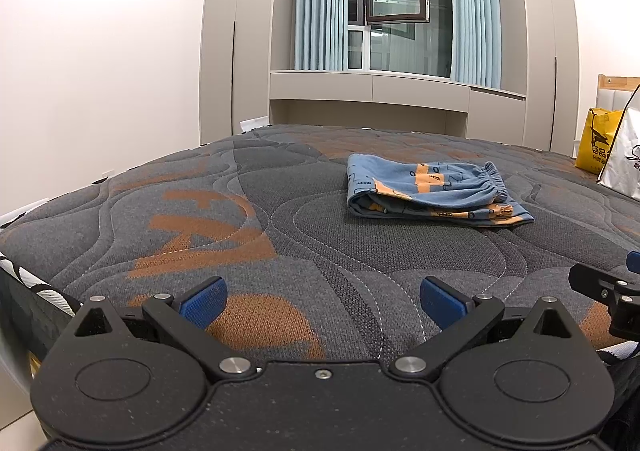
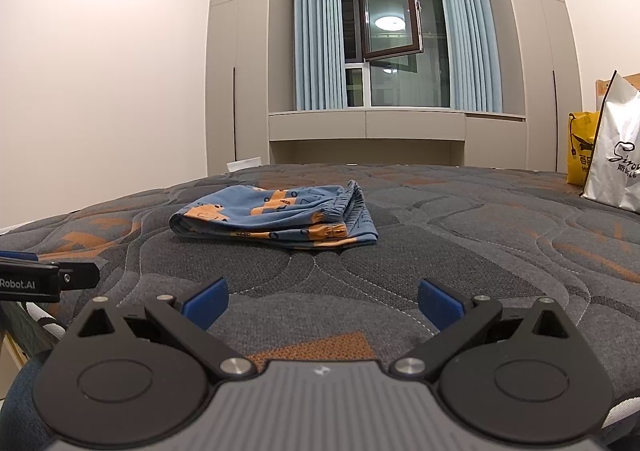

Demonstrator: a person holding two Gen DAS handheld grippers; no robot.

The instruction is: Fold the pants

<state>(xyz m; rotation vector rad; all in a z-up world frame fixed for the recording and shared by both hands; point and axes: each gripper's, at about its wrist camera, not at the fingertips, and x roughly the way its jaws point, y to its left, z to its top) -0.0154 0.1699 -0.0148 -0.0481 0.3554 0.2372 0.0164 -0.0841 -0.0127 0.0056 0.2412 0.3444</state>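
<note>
Blue pants with orange print (image 1: 432, 191) lie folded into a compact stack on the grey and orange mattress (image 1: 240, 219), elastic waistband toward the right. They also show in the right wrist view (image 2: 276, 217). My left gripper (image 1: 323, 301) is open and empty, low over the near part of the mattress, well short of the pants. My right gripper (image 2: 322, 303) is open and empty, also near the front edge and apart from the pants. The right gripper's edge shows at the right of the left wrist view (image 1: 608, 291).
A yellow bag (image 1: 598, 147) and a white bag (image 1: 624, 163) stand at the mattress's far right; they show in the right wrist view too (image 2: 580, 149) (image 2: 616, 159). Cabinets and a window with blue curtains (image 2: 320, 31) lie beyond the bed.
</note>
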